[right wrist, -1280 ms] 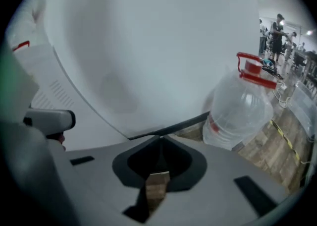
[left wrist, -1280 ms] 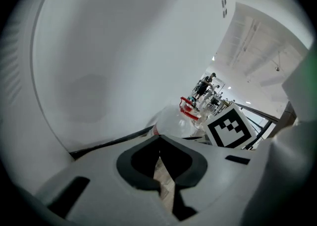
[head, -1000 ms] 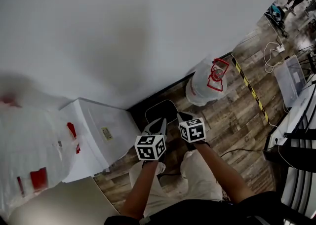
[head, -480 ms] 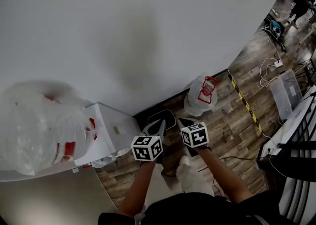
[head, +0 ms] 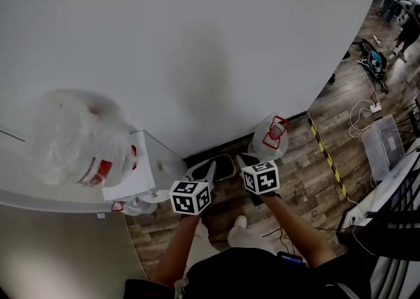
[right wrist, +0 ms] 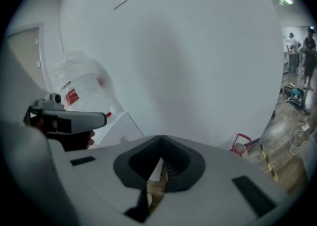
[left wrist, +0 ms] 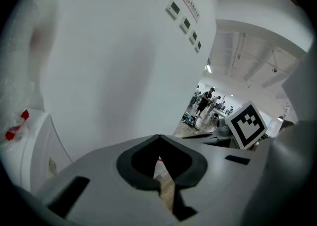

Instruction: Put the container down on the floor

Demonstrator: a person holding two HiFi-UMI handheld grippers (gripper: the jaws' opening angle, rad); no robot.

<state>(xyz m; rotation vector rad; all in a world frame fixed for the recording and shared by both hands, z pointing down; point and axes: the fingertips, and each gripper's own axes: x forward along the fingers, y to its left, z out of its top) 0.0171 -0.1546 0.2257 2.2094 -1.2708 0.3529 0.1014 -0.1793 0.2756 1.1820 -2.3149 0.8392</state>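
Note:
The container [head: 225, 166], a shallow clear box with a dark rim, lies flat on the wood floor by the foot of the white wall. Both grippers hang above it, well clear of the floor. My left gripper [head: 210, 169] is shut with nothing in it, and its jaws meet in the left gripper view [left wrist: 159, 141]. My right gripper [head: 242, 158] is shut and empty too [right wrist: 161, 144]. They sit side by side, marker cubes towards me. The left gripper's body [right wrist: 64, 118] shows in the right gripper view, and the right one's marker cube [left wrist: 246, 125] in the left gripper view.
A white sack with red print [head: 270, 135] stands on the floor right of the container. A white box [head: 141, 168] with a bulging clear plastic bag [head: 79, 140] on it is at the left. Yellow-black tape [head: 325, 153], cables and a clear bin [head: 382, 143] lie further right. My shoes [head: 244, 235] are below the grippers.
Both grippers and the head camera have risen away from the floor. The container stays put and looks smaller and farther below. Both grippers' jaws remain shut.

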